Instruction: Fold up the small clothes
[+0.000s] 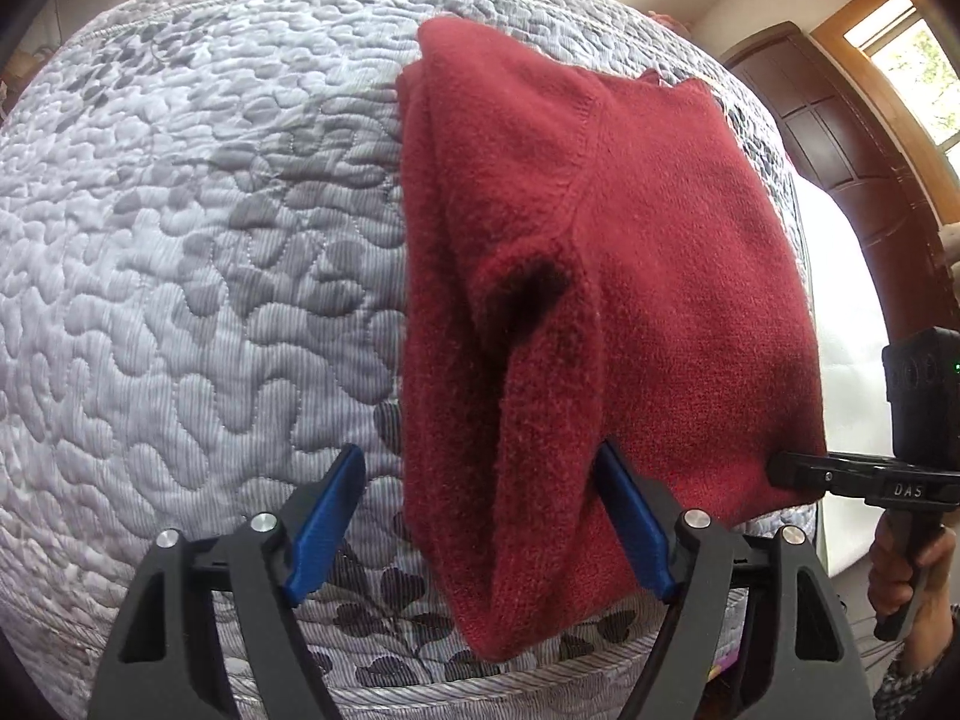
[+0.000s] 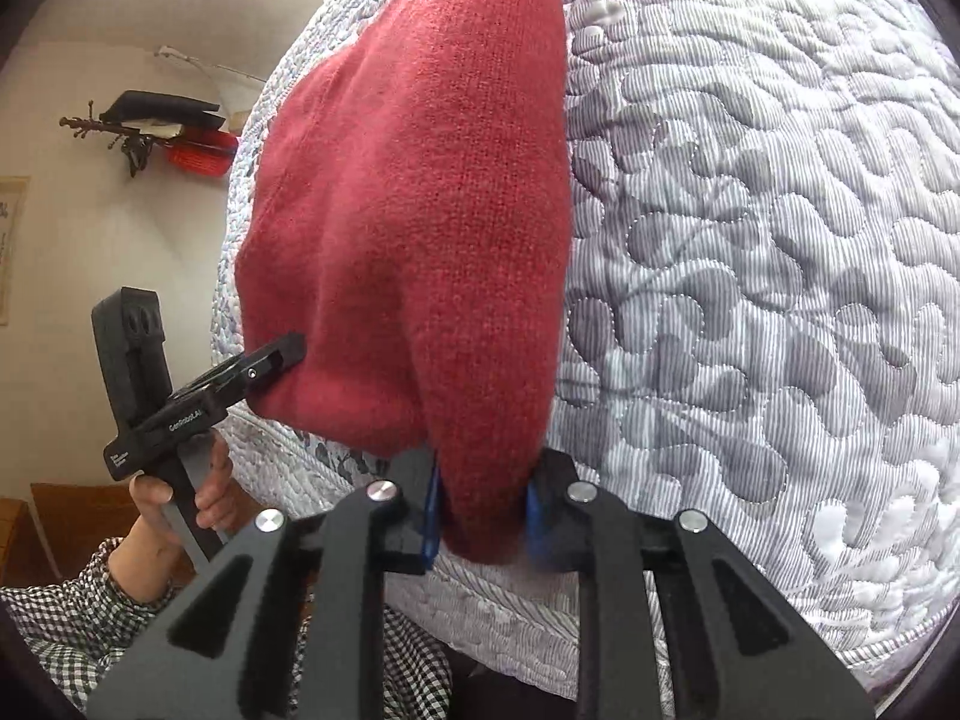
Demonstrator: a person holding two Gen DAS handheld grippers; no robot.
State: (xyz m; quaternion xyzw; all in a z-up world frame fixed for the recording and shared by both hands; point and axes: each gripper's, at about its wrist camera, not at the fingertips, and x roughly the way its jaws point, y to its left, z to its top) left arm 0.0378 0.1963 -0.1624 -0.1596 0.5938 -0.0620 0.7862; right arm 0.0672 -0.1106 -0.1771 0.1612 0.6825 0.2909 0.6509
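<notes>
Folded red sweater [image 1: 600, 270] on the quilted bed [image 1: 180, 240], long axis pointing away from the near edge.
Fuzzy knit, sleeve folded across; left tongs [image 1: 480, 453] spread wide astride the overhanging hem, right tongs [image 2: 483, 498] clamped on the hem.

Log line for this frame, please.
stage: mid-fold | red sweater on quilted bed | left gripper open, straddling sweater edge | right gripper shut on sweater edge
</notes>
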